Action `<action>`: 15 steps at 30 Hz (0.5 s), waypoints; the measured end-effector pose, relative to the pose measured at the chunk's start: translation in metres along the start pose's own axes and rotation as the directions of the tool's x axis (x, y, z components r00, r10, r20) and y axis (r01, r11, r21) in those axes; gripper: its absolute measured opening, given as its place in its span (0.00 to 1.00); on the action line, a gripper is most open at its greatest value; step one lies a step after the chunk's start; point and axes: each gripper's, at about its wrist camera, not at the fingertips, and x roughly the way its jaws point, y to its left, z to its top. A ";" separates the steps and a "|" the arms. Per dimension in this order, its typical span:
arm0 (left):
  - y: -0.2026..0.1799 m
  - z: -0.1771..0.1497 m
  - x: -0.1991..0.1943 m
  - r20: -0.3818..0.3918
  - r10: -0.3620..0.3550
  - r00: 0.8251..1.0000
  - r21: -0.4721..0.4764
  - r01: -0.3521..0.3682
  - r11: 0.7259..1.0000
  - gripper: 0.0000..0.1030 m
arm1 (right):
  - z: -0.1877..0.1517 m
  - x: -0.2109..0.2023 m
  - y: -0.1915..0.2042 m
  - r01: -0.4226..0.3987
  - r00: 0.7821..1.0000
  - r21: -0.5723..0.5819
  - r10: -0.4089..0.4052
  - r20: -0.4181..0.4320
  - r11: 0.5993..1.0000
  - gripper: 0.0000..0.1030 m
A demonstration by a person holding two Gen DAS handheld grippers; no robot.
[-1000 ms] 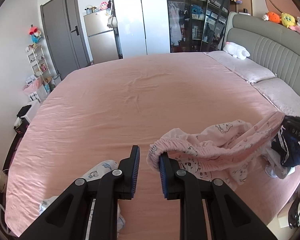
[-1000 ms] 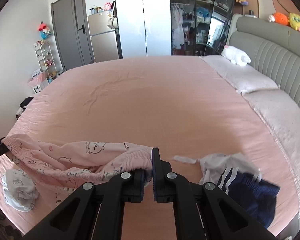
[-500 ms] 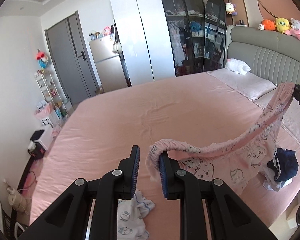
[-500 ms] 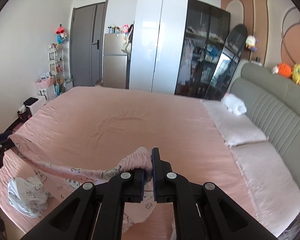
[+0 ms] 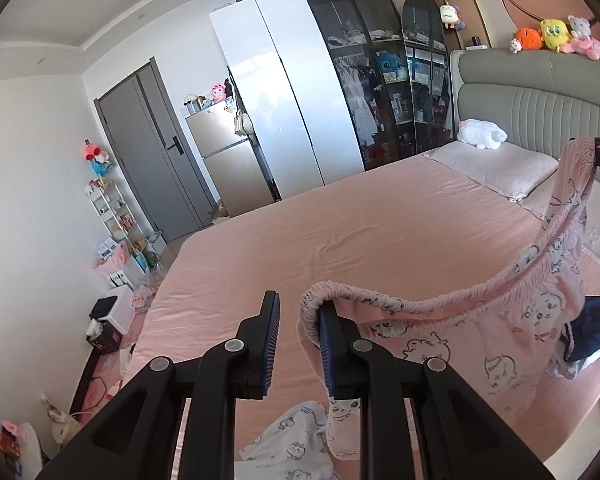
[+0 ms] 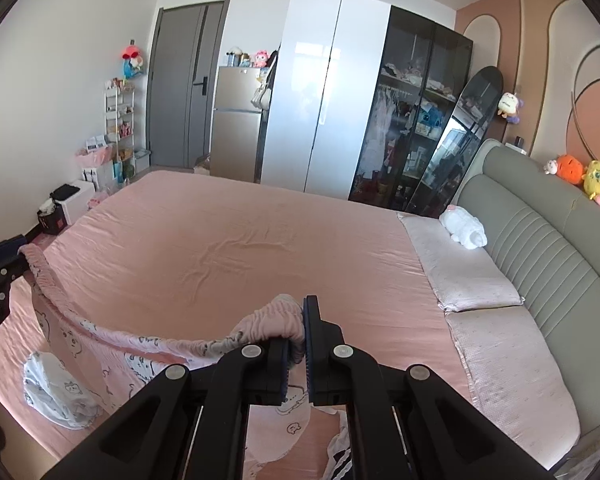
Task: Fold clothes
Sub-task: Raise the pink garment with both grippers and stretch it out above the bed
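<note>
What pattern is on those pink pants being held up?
Small cartoon animal faces on pink pants, clearest in the left wrist view.

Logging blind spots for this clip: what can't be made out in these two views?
- Left gripper: open; the pink pajama pants waistband is draped over one finger, real hold unclear.
- Right gripper: shut on the waistband; how much fabric is pinched is hidden by the fingers.
- Pant legs: cut off by the lower edge in both views.
- Navy garment: partly behind the pants, type unclear.
- White printed garment: crumpled, shape unreadable.
</note>
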 end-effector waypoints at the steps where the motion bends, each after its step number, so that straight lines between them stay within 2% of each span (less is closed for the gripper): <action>1: 0.001 0.002 0.009 -0.018 -0.010 1.000 -0.005 0.010 1.000 0.17 | 0.003 0.007 0.000 0.002 1.000 -0.001 -0.002 -0.018 1.000 0.03; 5: 0.002 0.008 0.043 -0.093 -0.055 0.994 -0.033 0.052 0.998 0.17 | 0.006 0.042 -0.009 -0.017 0.996 0.051 0.022 -0.088 0.999 0.03; 8: -0.001 0.016 0.066 -0.130 -0.042 0.991 -0.028 0.039 0.999 0.17 | 0.010 0.071 -0.016 -0.021 0.990 0.099 0.034 -0.138 0.995 0.03; 10: 0.000 0.028 0.074 -0.127 -0.027 0.992 -0.024 0.025 0.999 0.17 | 0.014 0.088 -0.019 -0.019 0.985 0.129 0.041 -0.167 0.991 0.03; 12: 0.001 0.041 0.082 -0.124 -0.013 0.992 -0.019 0.010 1.000 0.17 | 0.023 0.101 -0.021 0.006 0.986 0.127 0.016 -0.168 0.992 0.03; 15: 0.003 0.059 0.094 -0.118 0.010 0.993 -0.012 -0.011 1.000 0.16 | 0.050 0.107 -0.024 0.049 0.994 0.111 -0.038 -0.099 0.993 0.03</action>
